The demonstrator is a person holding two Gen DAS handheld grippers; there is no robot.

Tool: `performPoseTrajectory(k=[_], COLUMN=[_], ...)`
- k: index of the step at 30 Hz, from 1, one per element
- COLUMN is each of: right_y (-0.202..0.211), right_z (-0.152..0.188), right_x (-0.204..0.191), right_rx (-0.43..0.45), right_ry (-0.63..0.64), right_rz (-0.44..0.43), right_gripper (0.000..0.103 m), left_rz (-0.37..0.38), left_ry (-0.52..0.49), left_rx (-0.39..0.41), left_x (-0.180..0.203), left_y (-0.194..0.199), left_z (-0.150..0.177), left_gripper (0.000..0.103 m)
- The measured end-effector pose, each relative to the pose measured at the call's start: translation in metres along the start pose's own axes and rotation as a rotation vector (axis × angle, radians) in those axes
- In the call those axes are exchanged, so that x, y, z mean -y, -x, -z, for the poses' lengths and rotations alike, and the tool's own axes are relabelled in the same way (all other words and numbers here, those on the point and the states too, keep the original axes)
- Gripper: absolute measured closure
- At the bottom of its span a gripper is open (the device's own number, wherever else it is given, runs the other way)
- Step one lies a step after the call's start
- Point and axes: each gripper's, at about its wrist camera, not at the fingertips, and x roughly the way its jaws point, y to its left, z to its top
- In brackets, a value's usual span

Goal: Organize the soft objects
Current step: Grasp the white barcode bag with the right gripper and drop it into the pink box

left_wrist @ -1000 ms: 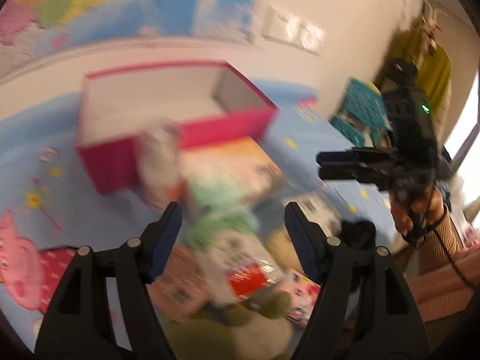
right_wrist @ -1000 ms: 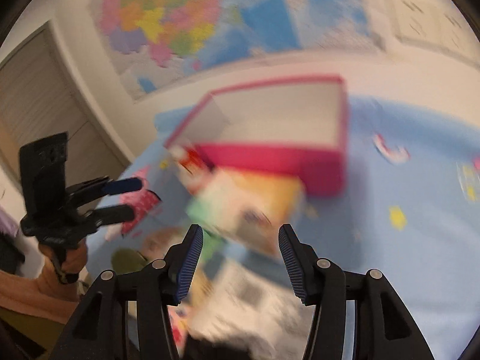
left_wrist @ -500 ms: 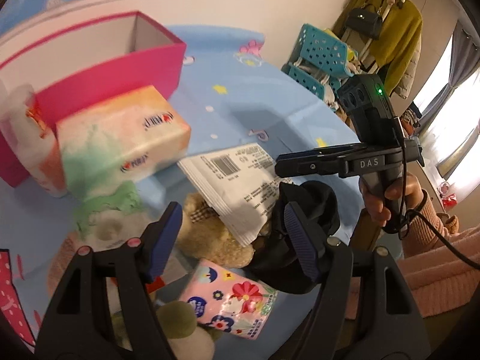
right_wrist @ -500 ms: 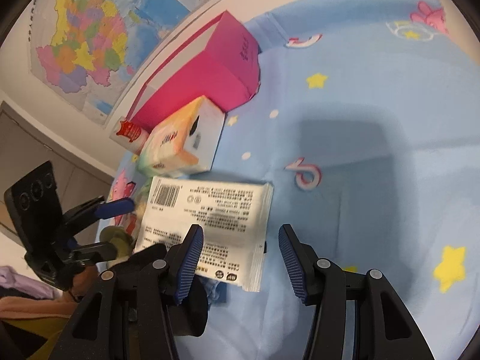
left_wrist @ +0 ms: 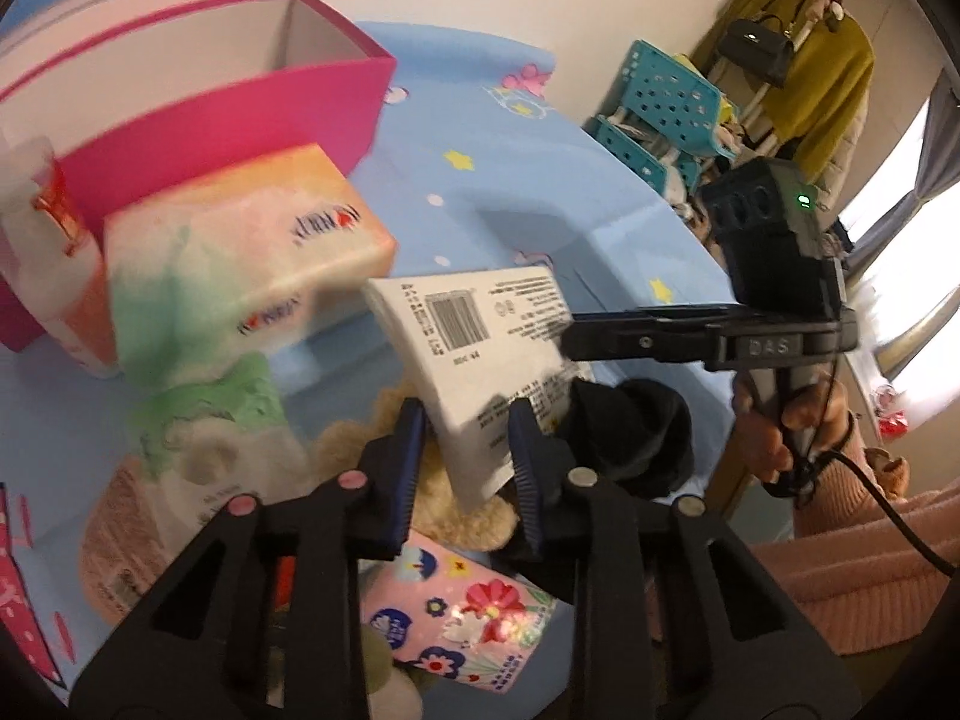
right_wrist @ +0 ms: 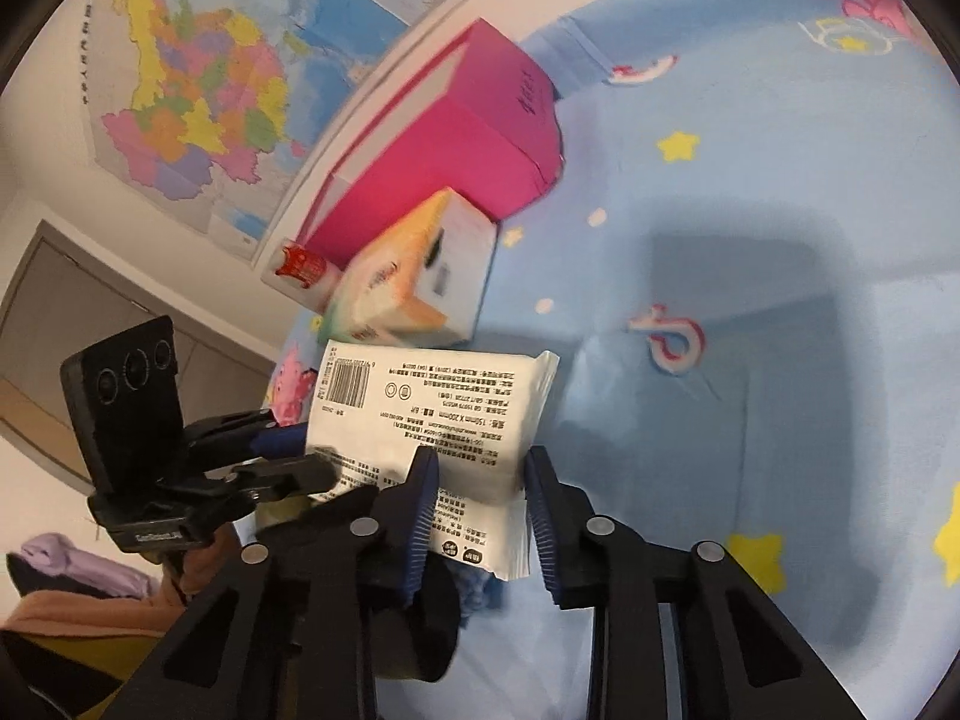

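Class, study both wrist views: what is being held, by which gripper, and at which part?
The white tissue pack: left gripper and right gripper each clamp a near end, their jaws having just closed.

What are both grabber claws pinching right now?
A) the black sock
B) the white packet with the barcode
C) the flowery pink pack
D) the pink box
B: the left gripper and the right gripper have both just closed on opposite ends of the white packet, the one with the barcode; the pink box sits apart behind it.
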Motion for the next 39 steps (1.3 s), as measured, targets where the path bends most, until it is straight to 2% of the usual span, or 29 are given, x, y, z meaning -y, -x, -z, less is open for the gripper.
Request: performPoseTrajectory(k=[9,23,30,32,34,36,39], right_y=[0.01,0.012,-0.005,-0.012,-0.021,-0.032,-0.036], right_z=[-0.033,-0.12,-0.164,-0.172,-0.178,-0.182,-0.18], right_x=[-0.038,-0.083,-0.077,-0.077,-0.08,-0.08,-0.075], right_rx=[0.063,0.138,0.127,0.106,0.094,0.078,0.096], right_ry=[0.123,0.269,0.248,0.242,0.259,0.256,0.256], right_rz=[0.003,0.012,0.005,-0.033,-0.013,-0.005,0.047], right_gripper=[0.079,0.079,0.08,0.084,0.084,0.085,0.084], left_rz=[-0.037,-0.091,-0.125,-0.1,-0.07,-0.119,-0.146], left_ry=[0.04,0.089,0.141,0.168,0.186,0.196,0.216], left_rx=[0.111,0.236,0.228,0.211,0.202,0.201,0.199], left_x=[-0.012,-0.041,-0.065,-0.073,-0.078,-0.082,-0.087], left_y=[0.032,0.068,0.061,0.054,0.047,0.04,0.036], left_z=[-0.026,-0.095,-0.126,-0.134,-0.139,-0.142,-0.139], left_gripper=[0.074,0.073,0.073,0.073,0.073,0.073,0.073])
